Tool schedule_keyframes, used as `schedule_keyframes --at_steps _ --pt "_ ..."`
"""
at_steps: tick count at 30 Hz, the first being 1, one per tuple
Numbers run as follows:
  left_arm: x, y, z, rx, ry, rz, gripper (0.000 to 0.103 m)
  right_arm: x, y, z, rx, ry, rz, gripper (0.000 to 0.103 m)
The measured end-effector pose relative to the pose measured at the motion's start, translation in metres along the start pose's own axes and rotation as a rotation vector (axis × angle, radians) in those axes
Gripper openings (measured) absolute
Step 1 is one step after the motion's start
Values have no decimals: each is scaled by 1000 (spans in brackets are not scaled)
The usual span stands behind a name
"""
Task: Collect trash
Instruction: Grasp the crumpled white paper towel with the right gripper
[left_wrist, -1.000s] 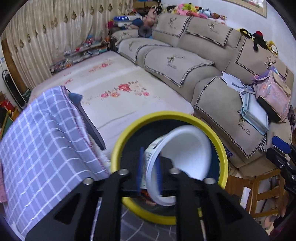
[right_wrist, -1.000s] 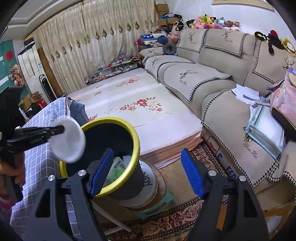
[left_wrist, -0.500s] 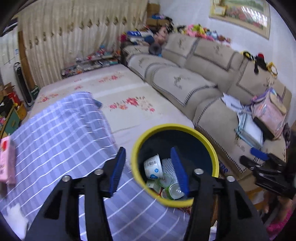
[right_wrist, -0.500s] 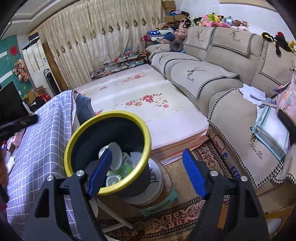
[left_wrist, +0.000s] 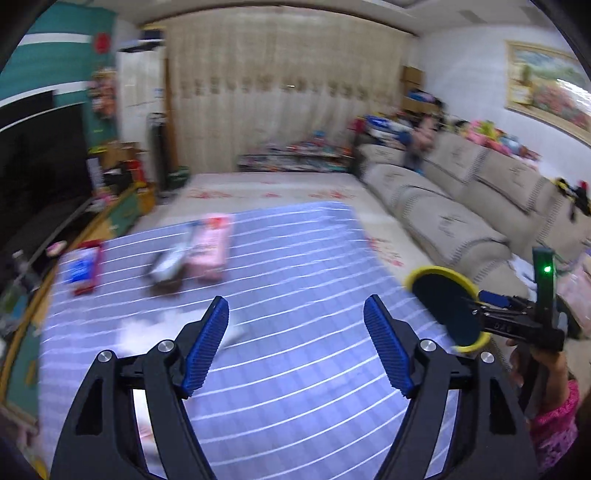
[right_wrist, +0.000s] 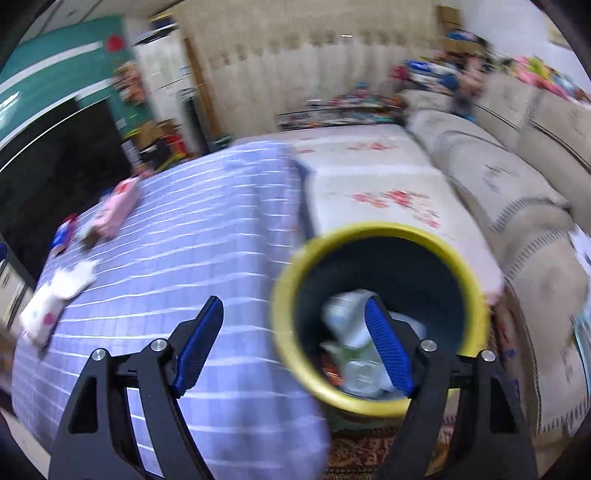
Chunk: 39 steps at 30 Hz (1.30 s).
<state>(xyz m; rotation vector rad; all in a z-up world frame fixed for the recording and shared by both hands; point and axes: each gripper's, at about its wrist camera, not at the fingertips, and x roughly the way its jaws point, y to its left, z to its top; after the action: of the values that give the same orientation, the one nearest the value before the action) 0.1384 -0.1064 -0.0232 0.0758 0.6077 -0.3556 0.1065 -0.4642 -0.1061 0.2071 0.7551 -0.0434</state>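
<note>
On the table covered by the purple checked cloth (left_wrist: 295, 369), several pieces of trash are seen: a crumpled white tissue (left_wrist: 147, 326) near the left gripper (left_wrist: 295, 347), a silver wrapper (left_wrist: 168, 264) and a pink packet (left_wrist: 210, 247) farther off, and a red-and-blue packet (left_wrist: 82, 271) at the far left. The frames are blurred, so finer detail cannot be told.

The left gripper's jaws are opening and nothing is seen between them. The right gripper (right_wrist: 295, 350) is held with its jaws spread and empty, above the table's right edge, beside the yellow-rimmed bin (right_wrist: 380, 317) in which cups and containers already lie.

The tissue is judged to be very light, soft and easily crushed; it is best pinched across its bunched middle, with the pads brought down flat to the cloth. The wrapper is likely thin and slippery, so an edge or a raised fold is better taken than its flat face. The packets are judged light and somewhat yielding, and are best gripped across their narrow width.
</note>
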Motion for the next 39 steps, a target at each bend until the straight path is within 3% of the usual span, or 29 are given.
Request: schedule_keyframes --at_steps 7,13,19,28,32,38,39 --pt "-63 85 -32 -110 -35 179 80 39 138 19 -245 76 231 75" --pt "-78 117 -51 -159 -18 202 80 80 231 25 -366 167 347 75" --pt "-77 125 -60 -187 -7 187 80 117 279 31 -408 222 319 75" --pt "-66 139 -67 -225 16 172 80 153 299 24 -470 279 273 72" --pt "-62 145 -70 -247 22 169 80 154 306 21 -500 261 254 59" --pt "-56 147 -75 -257 36 154 80 153 312 21 -493 270 298 8" --pt "-55 146 -76 -256 39 153 80 154 311 21 -483 276 306 6"
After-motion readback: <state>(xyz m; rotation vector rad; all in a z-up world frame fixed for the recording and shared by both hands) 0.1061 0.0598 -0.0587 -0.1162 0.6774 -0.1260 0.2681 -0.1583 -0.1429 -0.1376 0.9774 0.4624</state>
